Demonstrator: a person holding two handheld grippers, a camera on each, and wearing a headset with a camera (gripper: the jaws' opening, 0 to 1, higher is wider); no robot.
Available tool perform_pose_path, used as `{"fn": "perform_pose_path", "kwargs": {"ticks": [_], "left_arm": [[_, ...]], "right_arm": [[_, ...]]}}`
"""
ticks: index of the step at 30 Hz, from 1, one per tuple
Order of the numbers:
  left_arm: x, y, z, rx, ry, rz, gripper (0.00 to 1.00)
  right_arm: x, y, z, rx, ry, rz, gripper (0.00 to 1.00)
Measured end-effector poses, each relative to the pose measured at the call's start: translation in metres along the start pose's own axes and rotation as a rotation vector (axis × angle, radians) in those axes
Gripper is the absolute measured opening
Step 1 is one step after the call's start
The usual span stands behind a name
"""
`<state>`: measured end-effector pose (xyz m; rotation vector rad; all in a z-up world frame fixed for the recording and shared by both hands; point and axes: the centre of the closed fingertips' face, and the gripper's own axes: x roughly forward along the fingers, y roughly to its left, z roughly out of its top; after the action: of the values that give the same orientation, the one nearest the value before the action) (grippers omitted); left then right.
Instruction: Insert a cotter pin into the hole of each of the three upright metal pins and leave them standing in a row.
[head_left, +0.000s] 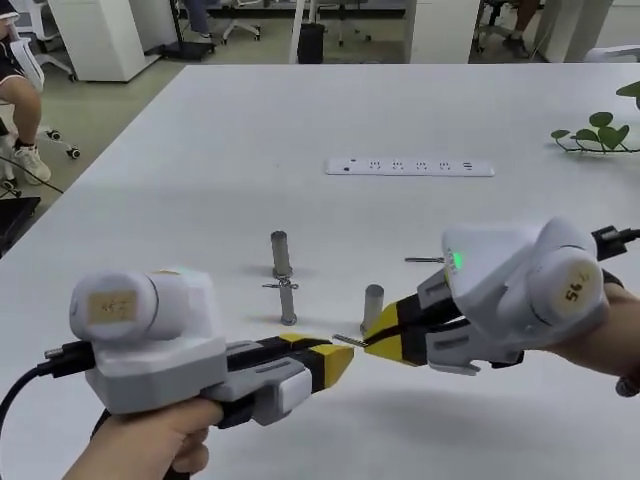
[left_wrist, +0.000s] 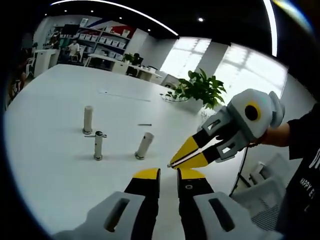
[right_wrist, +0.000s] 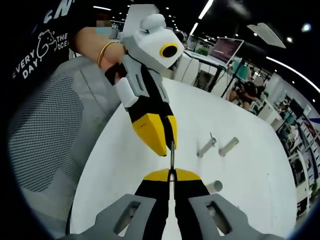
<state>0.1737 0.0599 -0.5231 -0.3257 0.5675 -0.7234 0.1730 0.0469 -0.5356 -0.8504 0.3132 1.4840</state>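
The left gripper lies low, to the front and right of the fitted metal pin. In its own view its yellow jaws stand a little apart, with nothing between them.

The fitted metal pin is a short grey cylinder that stands upright on the white table. An inserted cotter pin passes across it near the top. Just behind it stands the rear metal pin, grey and plain.

To the front-right of the fitted metal pin is the held cotter pin, a thin dark piece of wire. It sticks out from the tips of the right gripper, whose jaws are pressed together on it. Its free end reaches almost to the tips of the left gripper. I cannot tell if they touch.

To the right of the fitted metal pin stands the bare metal pin, just behind the right gripper's tips. Further right and a little behind, the loose cotter pin lies flat on the table.
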Motion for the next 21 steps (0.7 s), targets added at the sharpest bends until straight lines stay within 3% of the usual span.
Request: {"fn": "perform_pose_path", "kwargs": {"ticks": [9,21], "left_arm": [[0.0022,-0.0043,-0.0017,-0.019,-0.005,-0.027,0.04],[0.002,-0.0009,-0.0049,-0.042,-0.003,-0.02,0.0]], "right_arm": [[0.0049,0.0062,0.0044,-0.029,-0.002,0.017,0.0],[0.0062,0.0086,0.005,-0.058,0.005,0.015,0.0]]}}
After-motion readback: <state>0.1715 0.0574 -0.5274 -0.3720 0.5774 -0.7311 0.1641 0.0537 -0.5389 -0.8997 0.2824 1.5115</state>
